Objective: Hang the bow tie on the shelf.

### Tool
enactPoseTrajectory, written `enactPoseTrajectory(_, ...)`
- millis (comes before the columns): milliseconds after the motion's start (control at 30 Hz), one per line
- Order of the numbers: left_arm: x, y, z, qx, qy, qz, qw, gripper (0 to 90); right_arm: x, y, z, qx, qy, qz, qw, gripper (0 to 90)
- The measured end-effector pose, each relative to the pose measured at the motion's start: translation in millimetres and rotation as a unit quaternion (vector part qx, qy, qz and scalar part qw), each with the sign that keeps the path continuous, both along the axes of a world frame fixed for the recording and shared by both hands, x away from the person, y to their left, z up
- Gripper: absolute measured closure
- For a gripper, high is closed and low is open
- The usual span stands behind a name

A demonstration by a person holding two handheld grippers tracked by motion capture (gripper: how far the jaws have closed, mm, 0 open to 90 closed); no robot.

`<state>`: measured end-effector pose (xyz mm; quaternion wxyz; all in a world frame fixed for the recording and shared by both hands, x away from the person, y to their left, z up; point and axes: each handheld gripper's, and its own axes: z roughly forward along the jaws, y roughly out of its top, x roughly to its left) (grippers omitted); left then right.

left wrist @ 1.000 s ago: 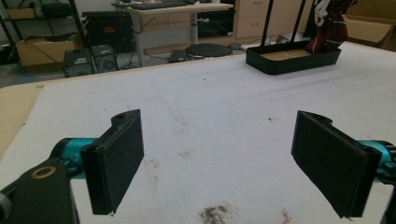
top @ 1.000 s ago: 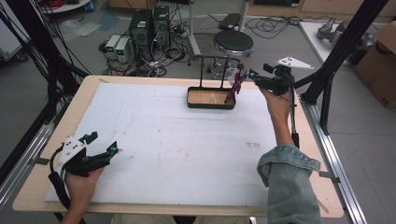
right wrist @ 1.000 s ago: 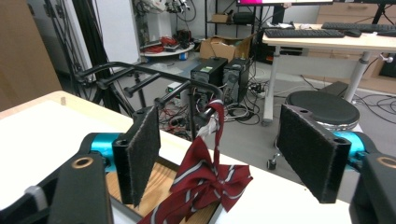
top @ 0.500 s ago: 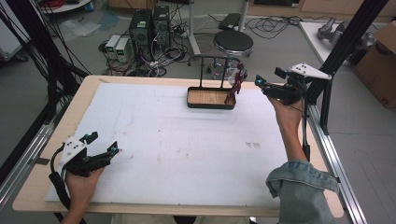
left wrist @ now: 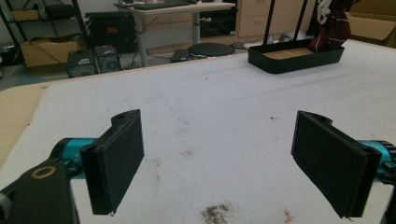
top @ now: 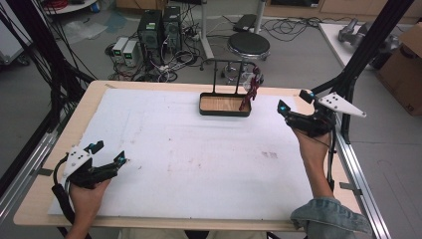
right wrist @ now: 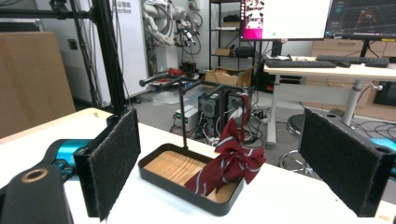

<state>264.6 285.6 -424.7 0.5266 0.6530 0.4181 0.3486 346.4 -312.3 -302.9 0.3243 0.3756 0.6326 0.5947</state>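
The right gripper (top: 294, 108) has drawn back rightward from the striped tie (right wrist: 231, 161), jaws wide and empty. The tie hangs on the rack (top: 226, 62) into the far tray (top: 224, 112), apparently placed. The left gripper (top: 107, 153), near-left, is empty with jaws apart; the mat (top: 199, 159) between them lies bare.

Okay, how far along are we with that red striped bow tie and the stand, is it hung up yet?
Looks done: the red striped bow tie hangs from the stand's bar, its lower end resting in the wood-lined tray. In hand: nothing; the right tongs are open near the tray, the left tongs open over the white mat. No step left that I can see.
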Motion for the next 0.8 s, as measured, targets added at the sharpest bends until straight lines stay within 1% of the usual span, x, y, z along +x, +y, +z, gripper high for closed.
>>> enactPoseTrajectory(33, -0.1, -0.2, 0.0, 0.000, 0.000, 0.000, 1.0000, 17.2, -4.2, 0.0, -1.9, 0.002, 0.000, 0.000, 1.0000, 12.1)
enactPoseTrajectory(67, 0.0, -0.3, 0.1, 0.001, 0.000, -0.001, 1.0000, 17.2, -12.0, -0.5, -5.7, 0.003, -0.006, 0.001, 1.0000, 12.1)
enactPoseTrajectory(100, -0.2, -0.2, 0.1, 0.003, 0.000, -0.001, 1.0000, 17.2, -12.0, -0.5, -5.7, 0.003, -0.006, 0.001, 1.0000, 12.1)
enactPoseTrajectory(133, -0.2, -0.4, 0.1, 0.002, 0.000, -0.001, 1.0000, 17.2, -16.2, -0.8, -7.5, 0.004, -0.004, 0.001, 1.0000, 12.0)
enactPoseTrajectory(167, -0.4, -0.4, 0.2, 0.002, 0.000, 0.000, 1.0000, 17.2, -23.5, -2.0, -11.1, 0.008, -0.007, 0.001, 0.9999, 12.1)
enactPoseTrajectory(233, -0.6, -0.2, 0.1, 0.000, 0.000, 0.001, 1.0000, 17.2, -26.3, -2.3, -12.5, 0.011, -0.007, 0.001, 0.9999, 12.0)
enactPoseTrajectory(300, -0.6, 0.0, 0.1, 0.000, -0.001, 0.001, 1.0000, 17.2, -34.2, -3.6, -16.6, 0.012, -0.008, -0.003, 0.9999, 12.1)
enactPoseTrajectory(333, -0.7, 0.1, 0.1, 0.000, 0.000, 0.001, 1.0000, 17.2, -41.0, -4.9, -21.2, 0.013, -0.013, -0.006, 0.9998, 12.0)
enactPoseTrajectory(367, -0.6, -0.1, 0.0, 0.000, 0.000, 0.001, 1.0000, 17.2, -41.0, -4.9, -21.2, 0.013, -0.013, -0.006, 0.9998, 12.0)
enactPoseTrajectory(433, -0.7, -0.2, 0.1, 0.002, 0.000, 0.001, 1.0000, 17.2, -49.5, -8.2, -29.5, 0.019, -0.008, -0.008, 0.9998, 12.1)
enactPoseTrajectory(467, -0.7, -0.3, 0.1, 0.003, 0.000, 0.001, 1.0000, 17.2, -49.5, -8.2, -29.5, 0.019, -0.008, -0.008, 0.9998, 12.1)
enactPoseTrajectory(533, -0.8, -0.3, 0.1, 0.004, 0.000, 0.001, 1.0000, 17.2, -55.5, -9.8, -36.2, 0.020, -0.011, -0.012, 0.9997, 12.1)
enactPoseTrajectory(567, -0.8, -0.3, 0.1, 0.003, 0.000, 0.001, 1.0000, 17.2, -58.8, -9.8, -39.5, 0.023, -0.008, -0.014, 0.9996, 12.1)
enactPoseTrajectory(633, -0.7, -0.4, 0.0, 0.004, 0.000, 0.002, 1.0000, 17.2, -63.5, -10.5, -46.5, 0.019, -0.010, -0.015, 0.9996, 12.1)
enactPoseTrajectory(667, -0.6, -0.6, -0.1, 0.004, 0.001, 0.002, 1.0000, 17.2, -68.4, -9.9, -53.4, 0.017, -0.014, -0.019, 0.9996, 12.0)
enactPoseTrajectory(700, -0.6, -0.6, -0.2, 0.004, 0.001, 0.002, 1.0000, 17.2, -68.4, -9.9, -53.4, 0.017, -0.014, -0.019, 0.9996, 12.0)
enactPoseTrajectory(733, -0.7, -0.7, -0.2, 0.004, 0.001, 0.002, 1.0000, 17.2, -72.2, -9.5, -60.1, 0.015, -0.013, -0.019, 0.9996, 12.0)
enactPoseTrajectory(767, -0.8, -0.7, -0.2, 0.004, 0.001, 0.002, 1.0000, 17.2, -73.8, -9.4, -63.3, 0.017, -0.013, -0.021, 0.9995, 12.0)
enactPoseTrajectory(800, -0.9, -0.7, -0.2, 0.005, 0.000, 0.003, 1.0000, 17.2, -73.8, -9.4, -63.3, 0.017, -0.013, -0.021, 0.9995, 12.0)
